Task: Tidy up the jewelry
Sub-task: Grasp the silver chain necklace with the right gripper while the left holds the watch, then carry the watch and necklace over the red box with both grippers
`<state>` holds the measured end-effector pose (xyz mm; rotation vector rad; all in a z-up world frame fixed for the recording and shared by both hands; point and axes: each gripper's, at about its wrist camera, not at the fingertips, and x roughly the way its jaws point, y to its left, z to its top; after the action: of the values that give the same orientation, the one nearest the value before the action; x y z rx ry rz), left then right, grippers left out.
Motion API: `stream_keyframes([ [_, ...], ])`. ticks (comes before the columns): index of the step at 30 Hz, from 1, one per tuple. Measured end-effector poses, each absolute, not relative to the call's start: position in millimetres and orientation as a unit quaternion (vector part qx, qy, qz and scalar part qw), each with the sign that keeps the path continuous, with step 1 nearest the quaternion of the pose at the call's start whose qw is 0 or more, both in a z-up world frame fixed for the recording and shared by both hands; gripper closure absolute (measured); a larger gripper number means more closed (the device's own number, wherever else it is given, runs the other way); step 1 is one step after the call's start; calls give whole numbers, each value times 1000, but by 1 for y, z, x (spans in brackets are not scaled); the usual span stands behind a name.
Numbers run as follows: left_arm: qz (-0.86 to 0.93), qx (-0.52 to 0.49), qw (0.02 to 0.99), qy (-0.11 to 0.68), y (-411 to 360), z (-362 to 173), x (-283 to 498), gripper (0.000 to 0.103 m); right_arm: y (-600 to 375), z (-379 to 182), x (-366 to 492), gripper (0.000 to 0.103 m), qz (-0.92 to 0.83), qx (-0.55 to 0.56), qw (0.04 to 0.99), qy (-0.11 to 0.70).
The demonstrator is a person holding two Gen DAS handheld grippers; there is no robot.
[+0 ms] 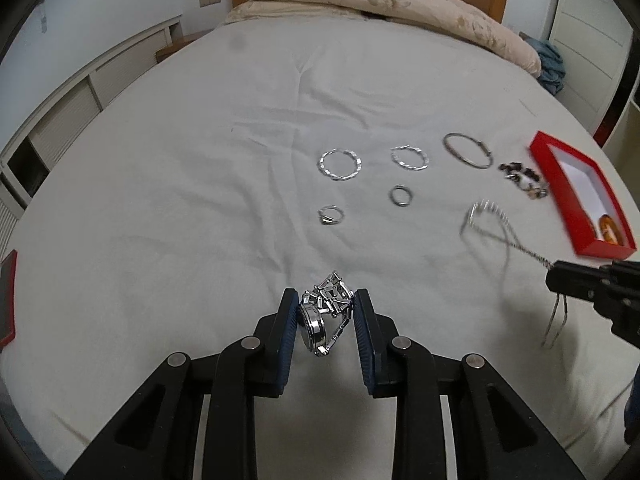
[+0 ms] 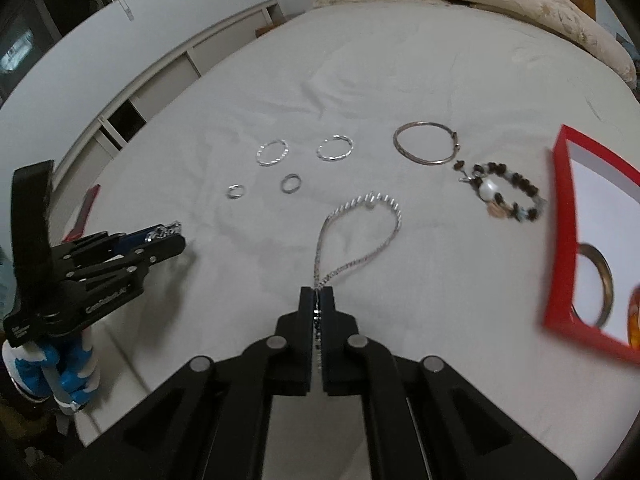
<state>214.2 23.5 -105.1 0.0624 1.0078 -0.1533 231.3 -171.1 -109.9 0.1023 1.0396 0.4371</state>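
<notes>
A silver watch (image 1: 316, 328) with a metal link band sits between the blue pads of my left gripper (image 1: 326, 300), which is shut on it just above the white bedsheet. From the right wrist view that gripper (image 2: 180, 236) is at the left with the watch (image 2: 162, 234) glinting at its tip. My right gripper (image 2: 318, 292) is shut on a silver chain necklace (image 2: 396, 216), whose loop trails forward over the sheet. In the left wrist view the right gripper (image 1: 560, 276) enters from the right, with the necklace (image 1: 486, 216) blurred.
An open red box (image 2: 560, 220) at the right holds a bangle (image 2: 604, 280) and an amber piece (image 2: 634, 320). On the sheet lie a thin bangle (image 2: 404, 152), a beaded bracelet (image 2: 520, 188), two hoops (image 2: 272, 152), two rings (image 2: 290, 183). A red lid (image 1: 8, 296) lies far left.
</notes>
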Motion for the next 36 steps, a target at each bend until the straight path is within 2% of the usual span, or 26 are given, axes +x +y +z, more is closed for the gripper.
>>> stream_keyframes([
  [12,-111,15,873,475,-14,-81,165,75,-207,-63,167,101,184,71,868,455],
  [21,-161,31,867,470,-81,-61,155,75,-277,-21,125,101,141,120,899,396],
  [29,-206,42,864,458,-146,-36,172,75,-347,4,128,101,107,138,917,360],
  [36,-234,63,861,447,-208,-35,202,75,-402,6,161,101,79,139,922,354],
])
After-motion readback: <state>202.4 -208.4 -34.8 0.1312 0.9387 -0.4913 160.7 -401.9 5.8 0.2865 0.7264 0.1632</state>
